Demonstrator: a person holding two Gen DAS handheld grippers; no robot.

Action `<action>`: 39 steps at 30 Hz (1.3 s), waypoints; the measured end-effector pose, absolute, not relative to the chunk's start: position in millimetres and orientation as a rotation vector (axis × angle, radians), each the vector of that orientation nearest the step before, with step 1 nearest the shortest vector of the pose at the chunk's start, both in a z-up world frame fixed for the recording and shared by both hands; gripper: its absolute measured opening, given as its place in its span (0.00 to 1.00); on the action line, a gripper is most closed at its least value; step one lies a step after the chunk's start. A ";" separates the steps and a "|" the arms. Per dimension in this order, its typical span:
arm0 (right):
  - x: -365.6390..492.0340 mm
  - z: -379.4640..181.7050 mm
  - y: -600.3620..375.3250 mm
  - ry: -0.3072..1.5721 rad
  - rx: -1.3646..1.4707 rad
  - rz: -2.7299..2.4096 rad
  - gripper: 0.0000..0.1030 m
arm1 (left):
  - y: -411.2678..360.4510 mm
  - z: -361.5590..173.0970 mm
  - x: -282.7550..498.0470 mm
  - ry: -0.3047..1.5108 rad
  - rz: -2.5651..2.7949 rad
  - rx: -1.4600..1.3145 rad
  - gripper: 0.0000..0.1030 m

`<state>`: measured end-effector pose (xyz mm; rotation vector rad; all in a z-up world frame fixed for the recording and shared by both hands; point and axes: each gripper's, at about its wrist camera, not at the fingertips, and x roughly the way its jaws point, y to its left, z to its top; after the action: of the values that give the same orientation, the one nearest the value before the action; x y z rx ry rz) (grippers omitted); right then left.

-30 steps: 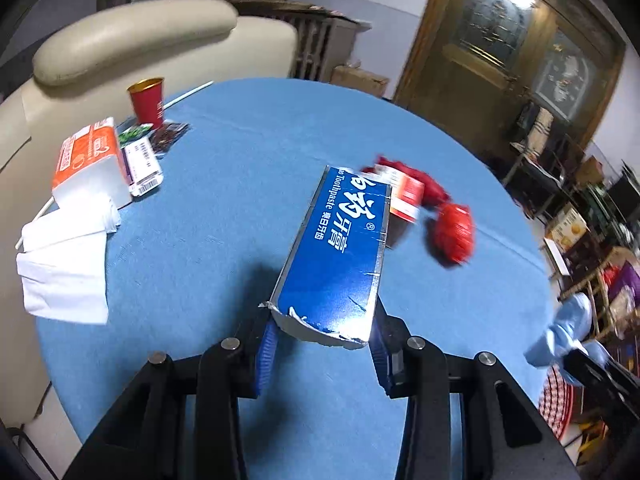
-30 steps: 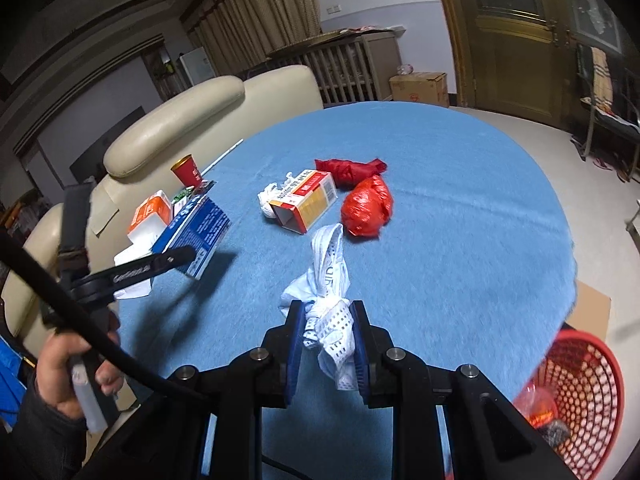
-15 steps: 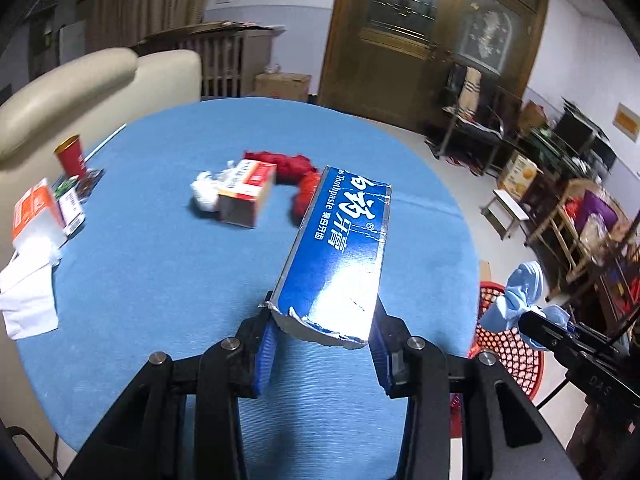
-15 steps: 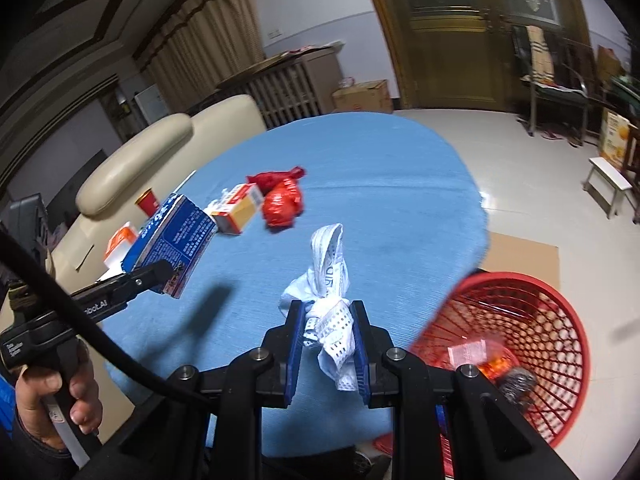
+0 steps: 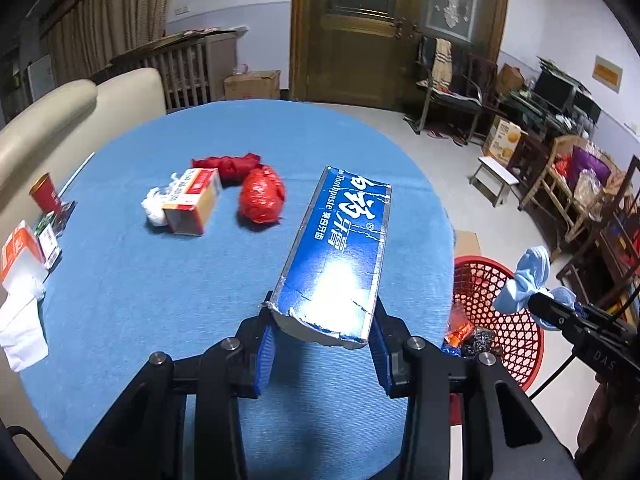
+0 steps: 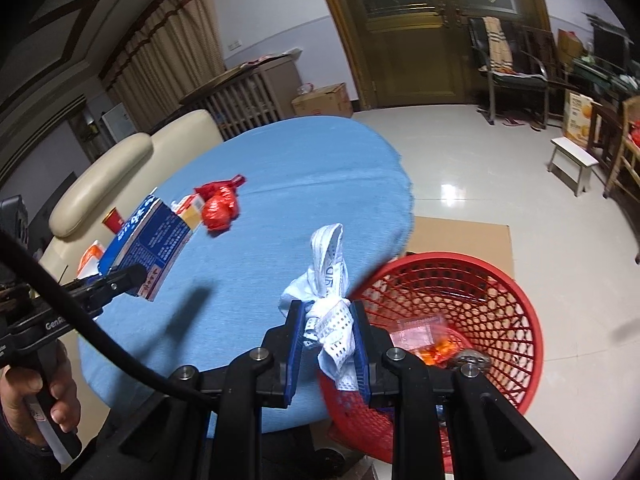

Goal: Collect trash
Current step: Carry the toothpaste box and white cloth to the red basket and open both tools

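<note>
My left gripper [image 5: 322, 342] is shut on a blue toothpaste box [image 5: 340, 252], held above the blue round table [image 5: 160, 280]; it also shows in the right wrist view [image 6: 146, 248]. My right gripper [image 6: 326, 340] is shut on a crumpled white and light-blue mask [image 6: 330, 280], over the near rim of the red basket [image 6: 480, 276]. The mask also shows in the left wrist view [image 5: 528, 276], beside the basket [image 5: 504, 320]. On the table lie a red bag [image 5: 262, 196], a second red bag [image 5: 226, 164], an orange-white carton [image 5: 192, 202] and a white wad [image 5: 154, 208].
A red cup [image 5: 46, 196], packets [image 5: 52, 228], an orange-white tissue pack [image 5: 18, 252] and white tissues [image 5: 20, 328] lie at the table's left edge. A cream sofa [image 5: 60, 108] stands behind. The basket holds some trash. Cardboard [image 6: 460, 232] lies on the floor; chairs stand far right.
Both grippers have swung right with their loads. The red basket has come closer in both views, and the right gripper with the mask has moved from over the table to the basket's rim.
</note>
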<state>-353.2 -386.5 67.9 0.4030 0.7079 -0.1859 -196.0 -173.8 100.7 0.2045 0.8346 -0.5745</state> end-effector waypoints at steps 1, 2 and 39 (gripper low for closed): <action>-355.3 67.0 -390.3 0.706 0.409 -0.193 0.23 | -177.0 101.1 -197.3 0.834 -0.579 0.211 0.42; -357.0 66.3 -393.3 0.705 0.414 -0.199 0.23 | -181.4 101.1 -198.7 0.834 -0.586 0.220 0.42; -385.4 36.9 -481.1 0.731 0.532 -0.365 0.26 | -304.0 88.5 -246.5 0.833 -0.783 0.400 0.42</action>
<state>-385.4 -481.1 36.9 0.5317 0.7308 -0.3653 -246.5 -304.0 88.5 0.4003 0.8330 -0.7831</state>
